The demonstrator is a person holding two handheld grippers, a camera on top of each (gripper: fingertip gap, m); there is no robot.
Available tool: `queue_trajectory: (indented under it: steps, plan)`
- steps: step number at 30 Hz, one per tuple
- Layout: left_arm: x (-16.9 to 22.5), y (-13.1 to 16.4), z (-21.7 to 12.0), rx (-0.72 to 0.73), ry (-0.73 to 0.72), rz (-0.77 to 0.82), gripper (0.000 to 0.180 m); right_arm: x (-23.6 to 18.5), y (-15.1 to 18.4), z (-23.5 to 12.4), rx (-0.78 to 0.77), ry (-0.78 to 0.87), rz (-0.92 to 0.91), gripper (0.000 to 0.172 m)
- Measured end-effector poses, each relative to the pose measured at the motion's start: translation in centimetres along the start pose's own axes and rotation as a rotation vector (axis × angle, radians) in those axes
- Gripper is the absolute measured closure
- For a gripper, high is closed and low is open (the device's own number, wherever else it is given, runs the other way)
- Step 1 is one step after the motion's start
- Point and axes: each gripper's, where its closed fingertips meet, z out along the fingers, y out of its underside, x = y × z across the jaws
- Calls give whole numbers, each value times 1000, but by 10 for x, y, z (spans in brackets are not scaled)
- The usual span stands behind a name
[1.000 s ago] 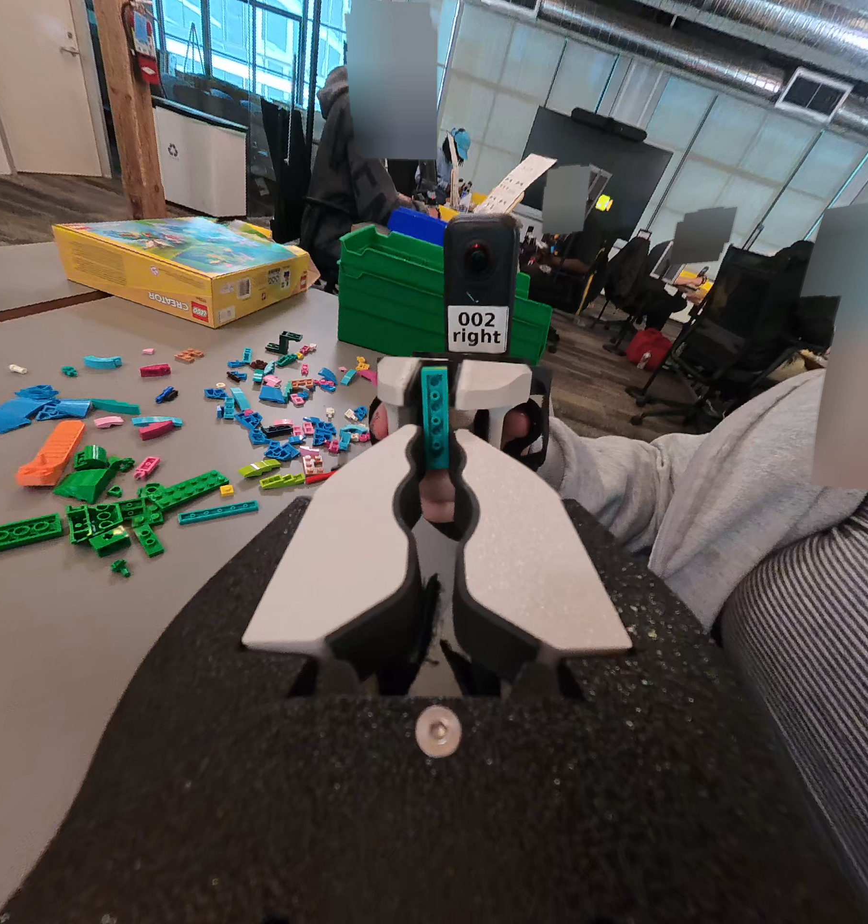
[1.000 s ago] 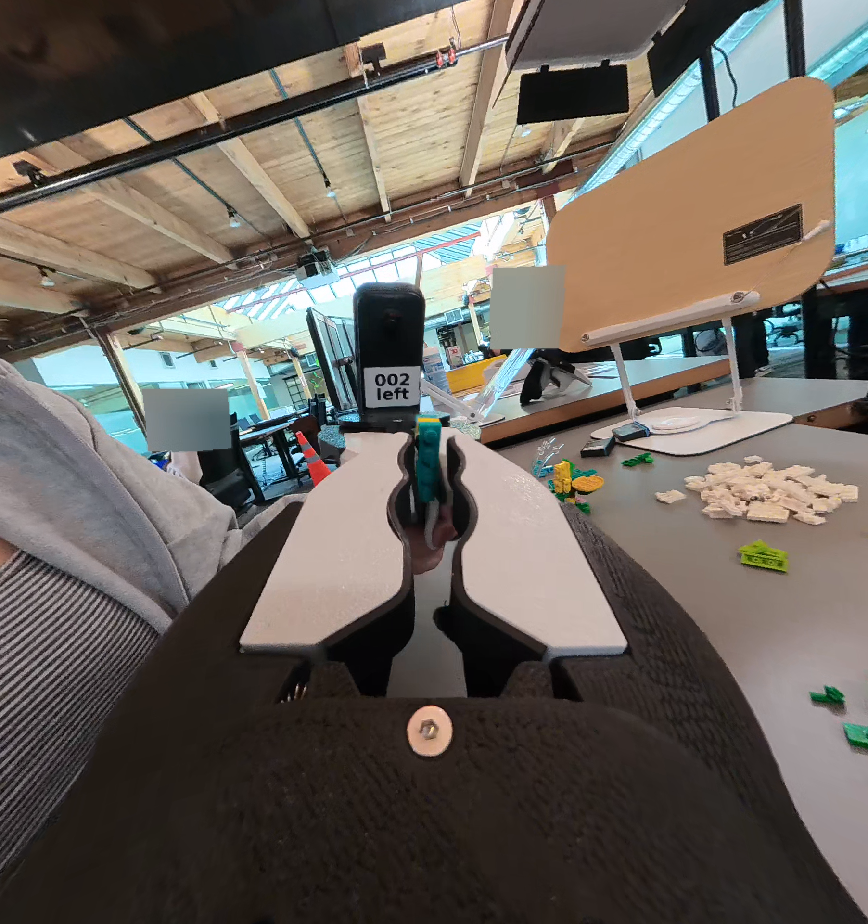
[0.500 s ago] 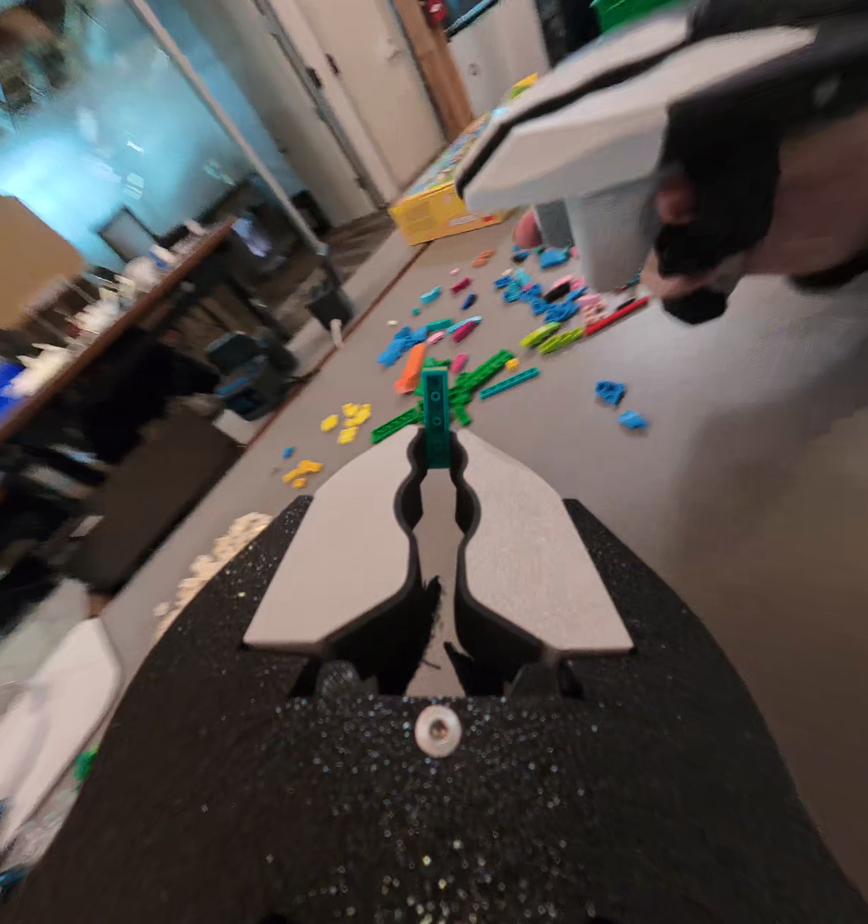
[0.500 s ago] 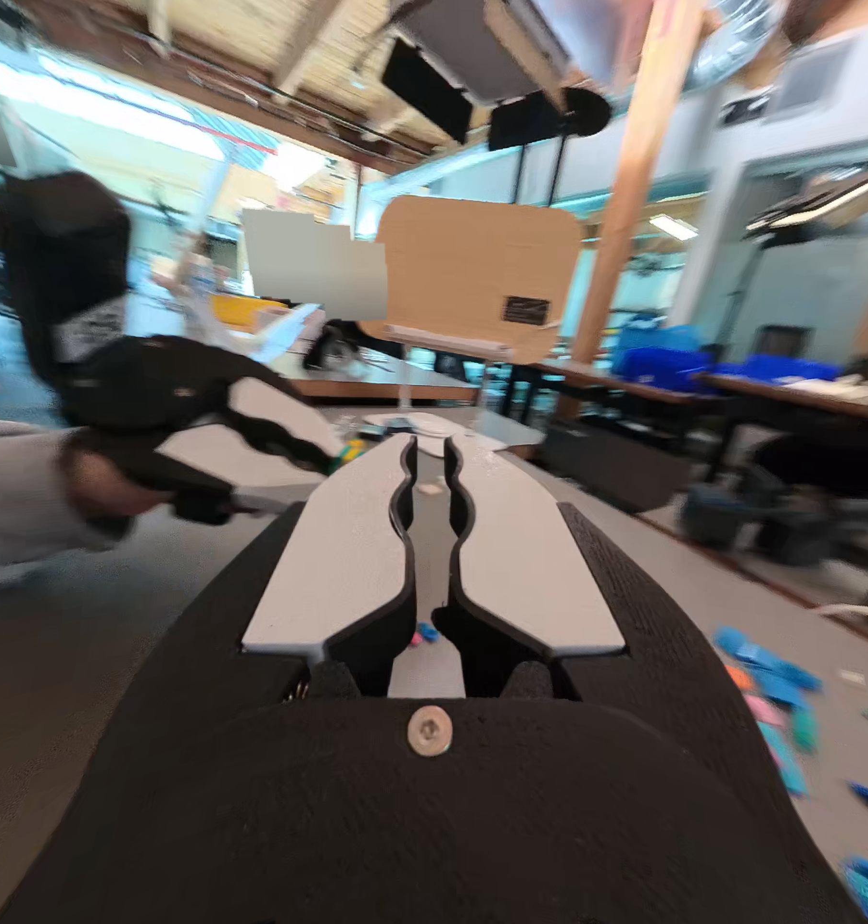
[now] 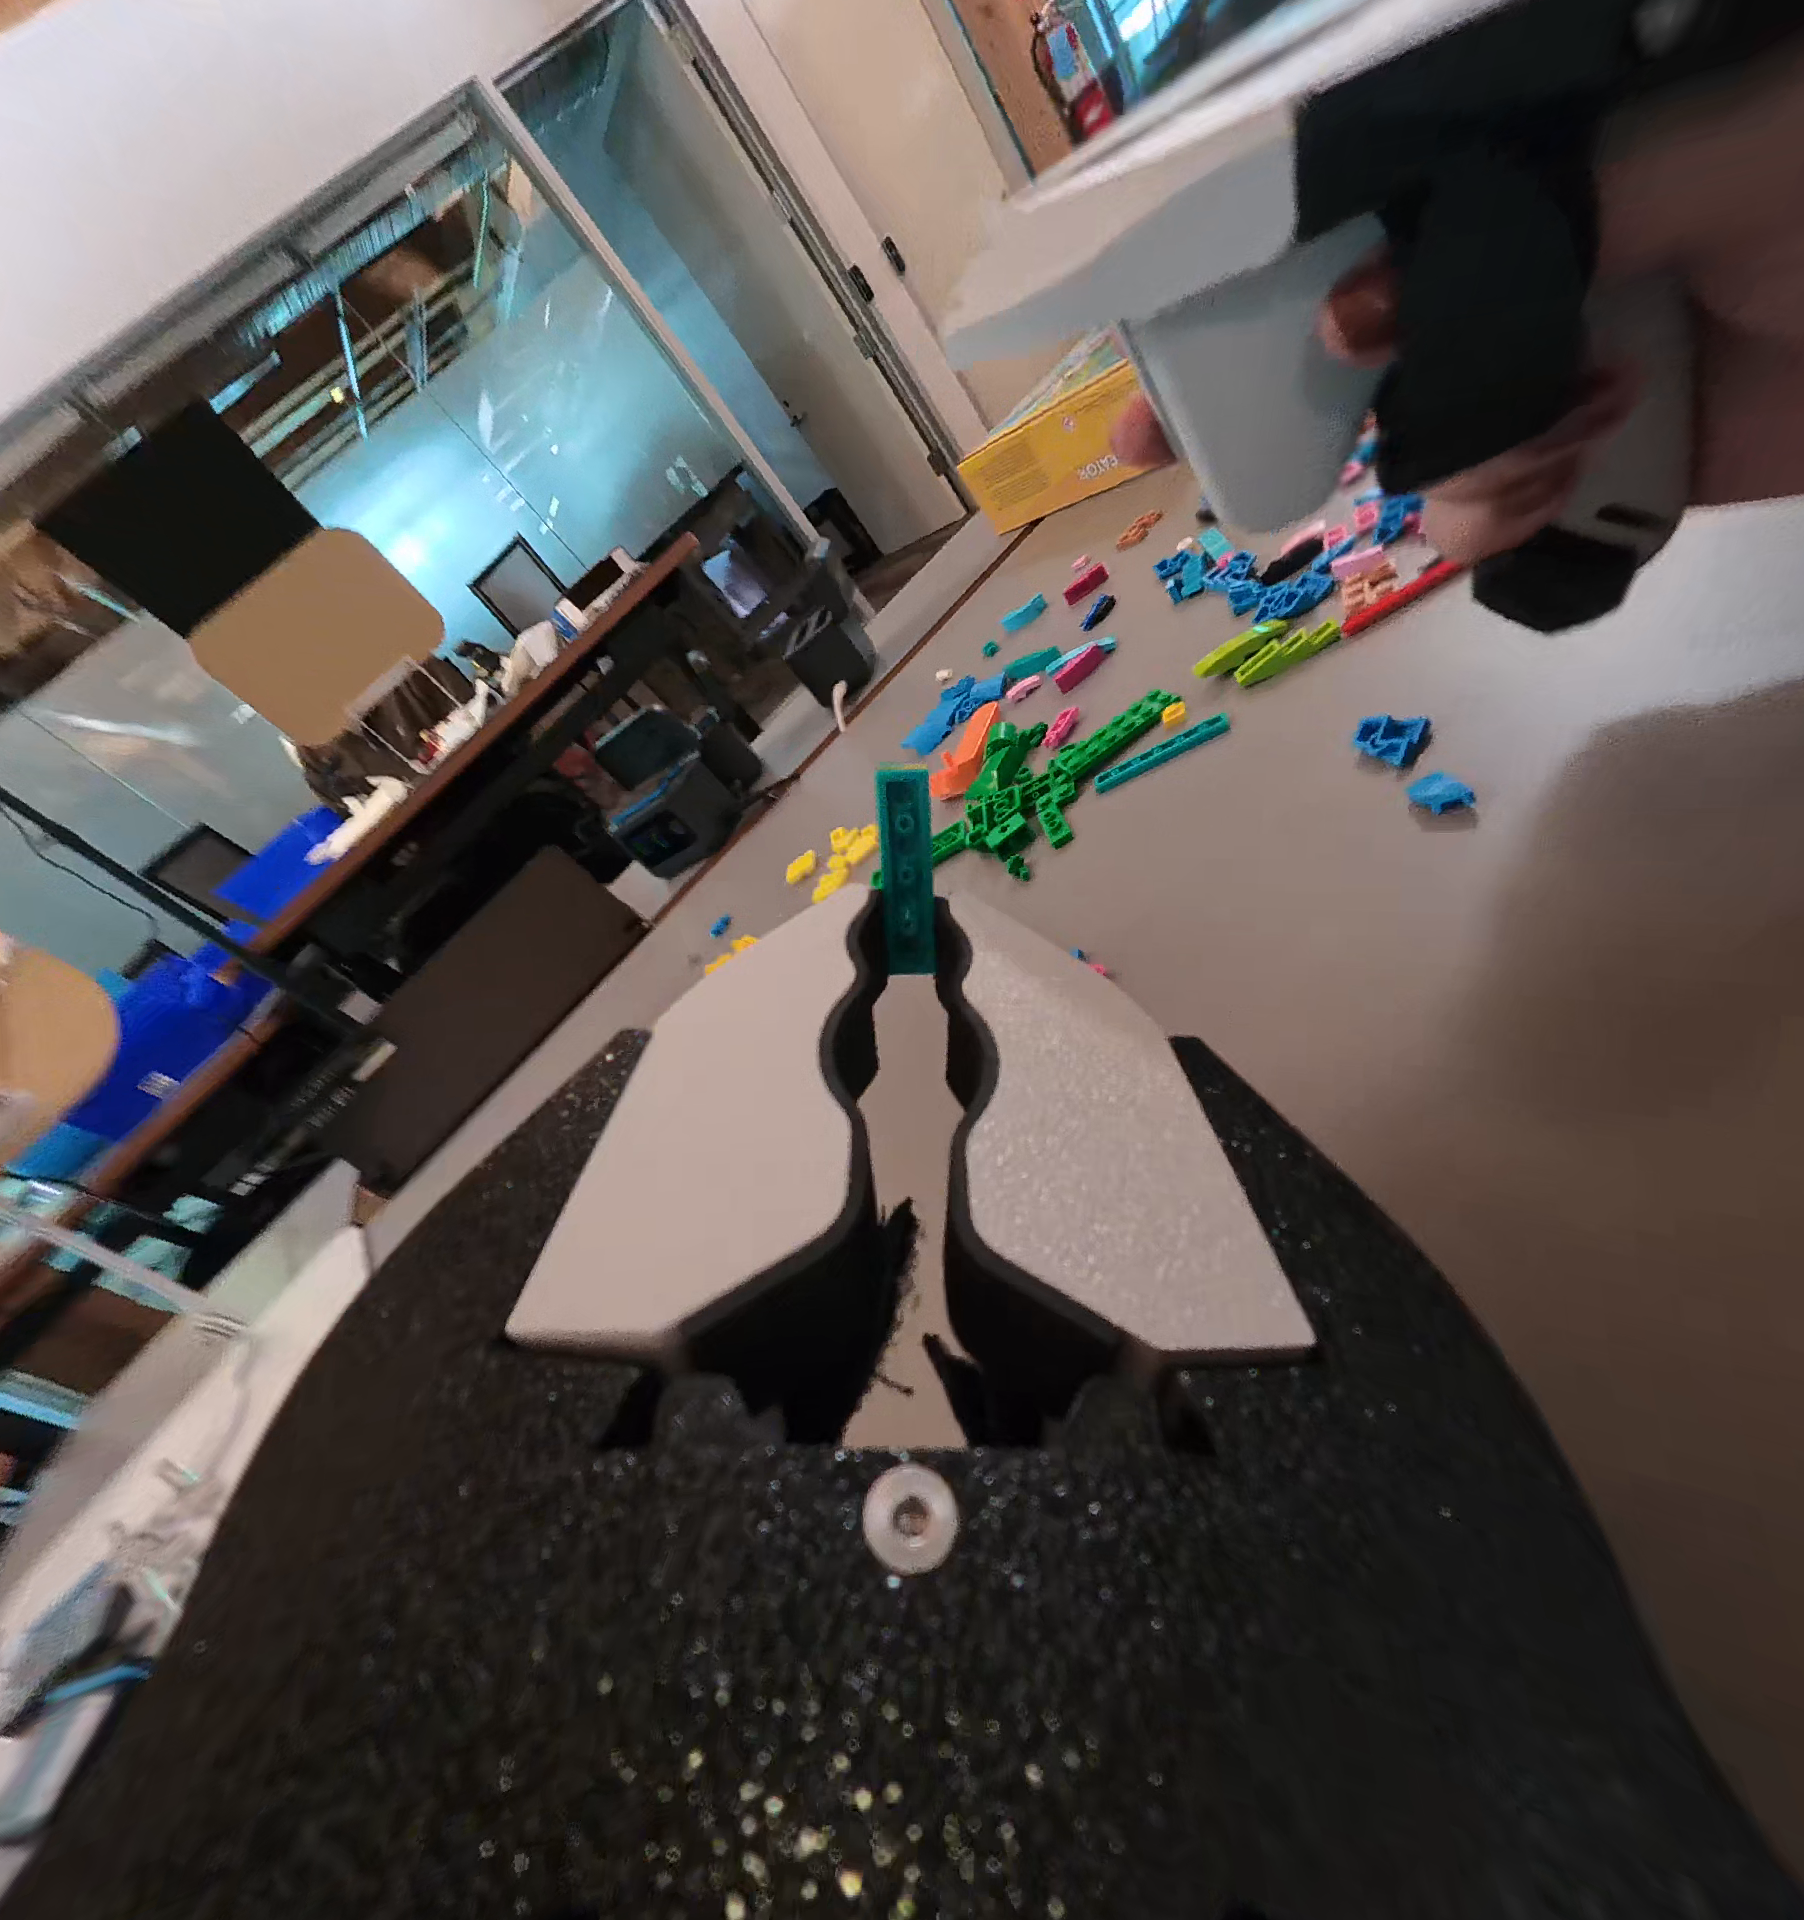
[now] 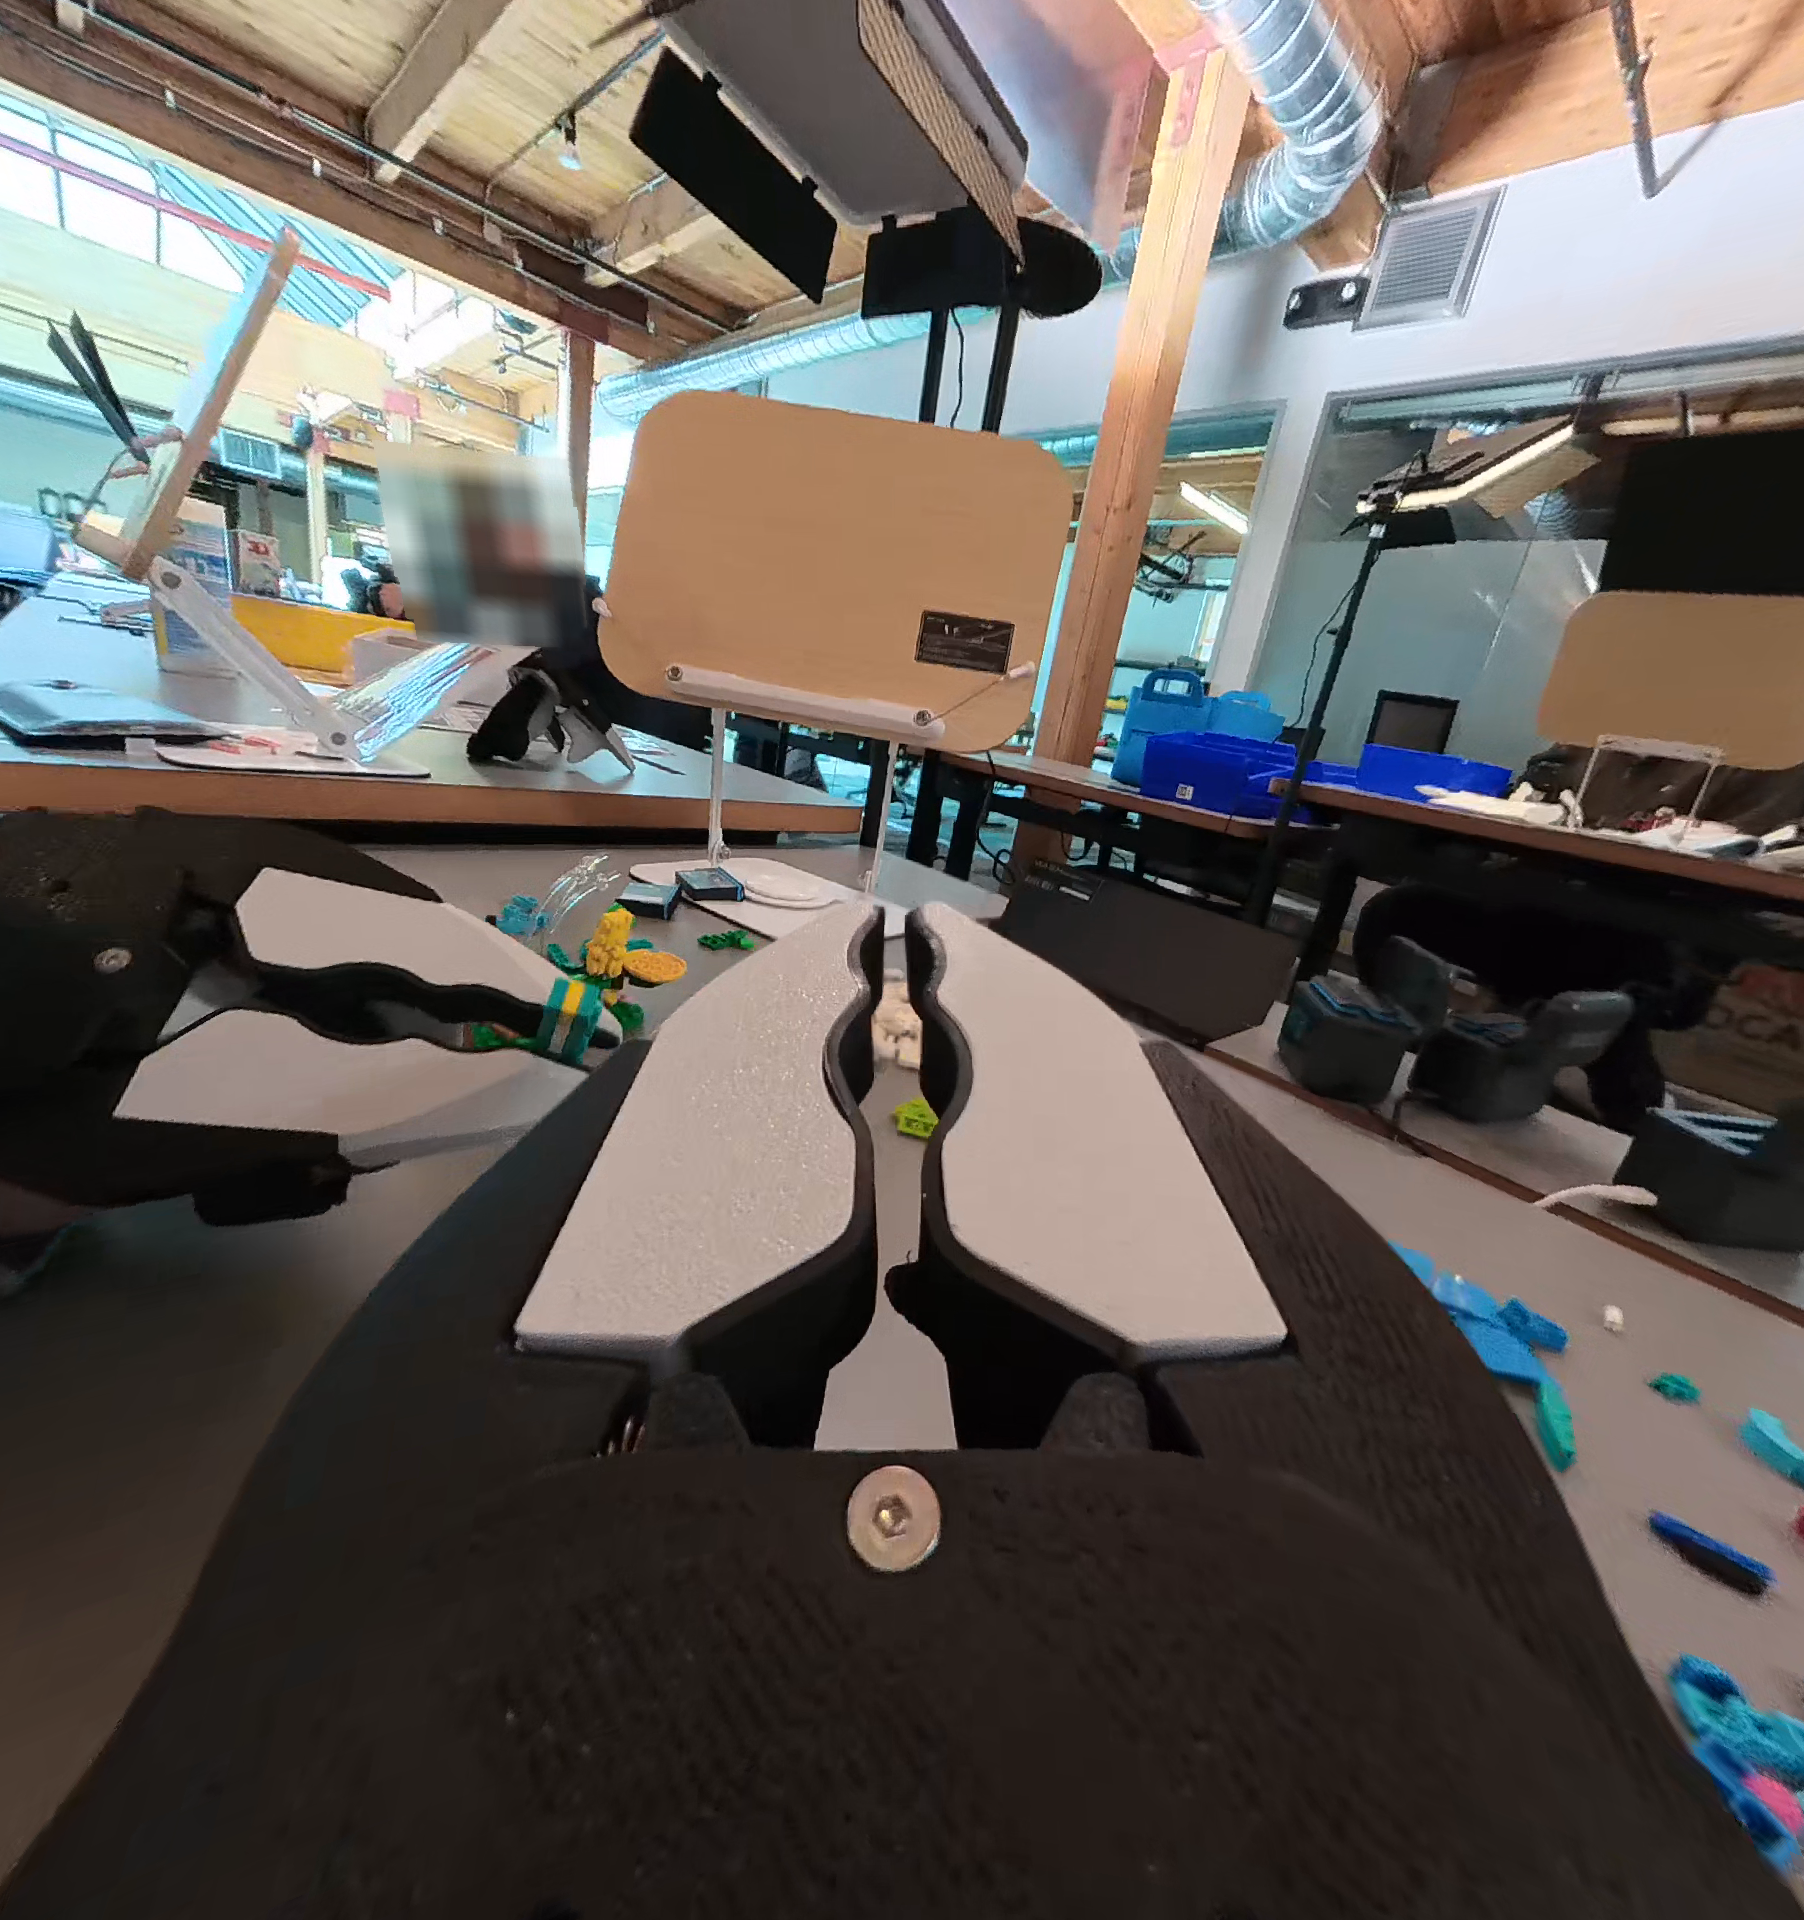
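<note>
Left gripper point(image 5: 906, 925) has its pads clamped on a teal studded plate point(image 5: 905, 868), which stands upright out of the tips above the grey table point(image 5: 1293, 935) (seen from the side, it seems to carry a yellow layer, though that is small). Right gripper point(image 6: 894, 920) shows fingers nearly together with nothing between them, pointing over white bricks point(image 6: 896, 1023) and a lime piece point(image 6: 914, 1118). Green bricks point(image 5: 1043, 779) lie just beyond the plate.

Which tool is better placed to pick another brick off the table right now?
Probably the right tool: nothing between its nearly closed fingers. The left tool already grips a teal brick.
</note>
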Motion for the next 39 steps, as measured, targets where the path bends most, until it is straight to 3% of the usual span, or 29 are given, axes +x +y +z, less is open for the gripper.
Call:
queue_trajectory:
  steps: [6, 17, 29, 31, 34, 39]
  plan:
    - [-9, 0, -2, 53, 69, -285, 172, -11, 21, 6, -85, -55, 44, 170]
    - [-8, -2, -2, 67, 66, -272, 172, -39, 31, 6, -152, -69, -492, 172]
    - [-15, -7, -8, 130, 84, -360, 172, -49, 30, 6, -139, -72, -683, 172]
    - [-3, -11, -10, 140, 192, -383, 172, -56, 28, 5, -132, -98, -653, 172]
    - [14, -19, -14, 171, 389, -432, 172, -71, 18, 1, -81, -213, -431, 171]
    - [31, -24, -26, 198, 616, -445, 172, -91, 11, -12, -111, -478, -95, 152]
